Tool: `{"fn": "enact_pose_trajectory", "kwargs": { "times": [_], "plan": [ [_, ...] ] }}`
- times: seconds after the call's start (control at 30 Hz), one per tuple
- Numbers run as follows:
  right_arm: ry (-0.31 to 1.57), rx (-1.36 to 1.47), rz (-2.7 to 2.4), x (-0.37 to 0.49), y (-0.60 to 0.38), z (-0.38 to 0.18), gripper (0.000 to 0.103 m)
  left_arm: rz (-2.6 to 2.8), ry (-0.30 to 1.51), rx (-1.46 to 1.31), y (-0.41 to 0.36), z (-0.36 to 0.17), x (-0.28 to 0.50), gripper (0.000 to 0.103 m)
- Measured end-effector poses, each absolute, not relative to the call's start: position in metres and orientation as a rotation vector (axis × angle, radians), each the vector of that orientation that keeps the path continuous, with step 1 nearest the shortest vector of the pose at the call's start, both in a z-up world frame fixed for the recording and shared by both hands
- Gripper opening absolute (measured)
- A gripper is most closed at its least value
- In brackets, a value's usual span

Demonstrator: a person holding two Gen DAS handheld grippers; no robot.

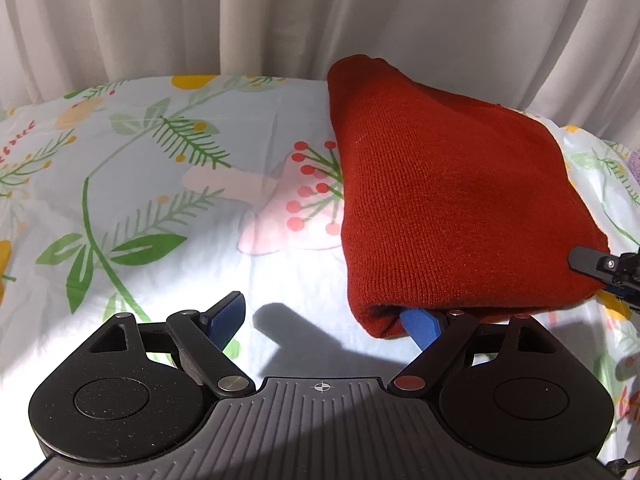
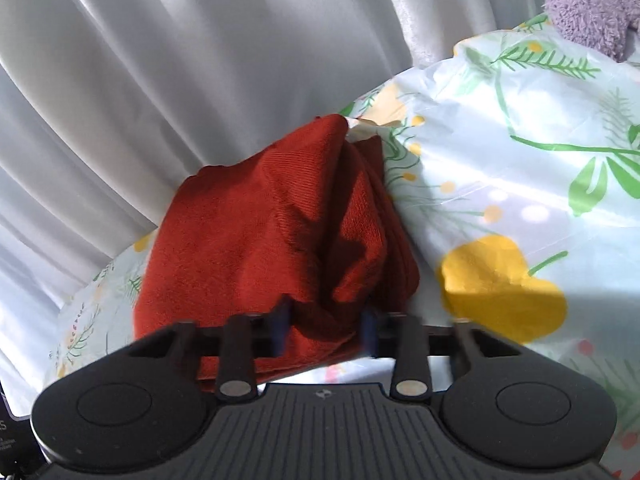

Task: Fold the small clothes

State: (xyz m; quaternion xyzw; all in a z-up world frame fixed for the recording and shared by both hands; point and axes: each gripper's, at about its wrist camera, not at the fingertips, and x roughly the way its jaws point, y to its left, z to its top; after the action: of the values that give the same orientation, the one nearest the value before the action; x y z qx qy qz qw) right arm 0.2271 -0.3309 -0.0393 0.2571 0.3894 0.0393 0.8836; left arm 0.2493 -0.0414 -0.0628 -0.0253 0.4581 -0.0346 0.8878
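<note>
A rust-red knitted garment (image 1: 440, 200) lies folded on the floral sheet (image 1: 160, 208), right of centre in the left wrist view. My left gripper (image 1: 326, 316) is open; its right blue finger (image 1: 420, 322) is tucked under the garment's near edge, its left finger (image 1: 228, 314) is bare over the sheet. In the right wrist view the garment (image 2: 256, 248) is bunched between my right gripper's (image 2: 326, 330) blue fingers, which are shut on its near fold. The right gripper's tip (image 1: 600, 266) shows at the garment's right edge in the left wrist view.
White curtains (image 1: 280, 12) hang behind the bed. A fluffy purple item (image 2: 592, 4) lies at the far right on the sheet (image 2: 520, 152). A dark object (image 2: 8, 432) sits at the lower left edge.
</note>
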Motion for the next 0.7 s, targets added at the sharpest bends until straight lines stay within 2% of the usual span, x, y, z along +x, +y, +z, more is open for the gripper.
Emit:
{"fn": "enact_pose_trajectory", "kwargs": {
  "times": [0.17,0.33,0.5,0.57,0.6,0.7],
  "plan": [
    [0.682,1.011,0.281,0.213,-0.375,-0.052,0.017,-0.062,0.947,-0.077,-0.033,-0.062,0.251,0.090],
    [0.797,0.771,0.135,0.215,-0.372,-0.058,0.021,-0.097,1.003,-0.108,-0.022,-0.064,0.250,0.090],
    [0.717,0.742,0.063,0.208,-0.389,-0.039,0.043,-0.115,1.081,-0.167,0.022,-0.046,0.248,0.089],
    [0.675,0.739,0.067,0.211,-0.394,-0.030,0.060,-0.033,1.042,-0.190,0.039,-0.033,0.252,0.089],
    [0.657,0.741,0.091,0.216,-0.395,-0.026,0.063,0.005,1.007,-0.201,0.043,-0.027,0.256,0.089],
    [0.643,0.759,0.196,0.247,-0.370,-0.016,0.064,0.058,0.912,-0.272,0.039,-0.011,0.281,0.089]
  ]
}}
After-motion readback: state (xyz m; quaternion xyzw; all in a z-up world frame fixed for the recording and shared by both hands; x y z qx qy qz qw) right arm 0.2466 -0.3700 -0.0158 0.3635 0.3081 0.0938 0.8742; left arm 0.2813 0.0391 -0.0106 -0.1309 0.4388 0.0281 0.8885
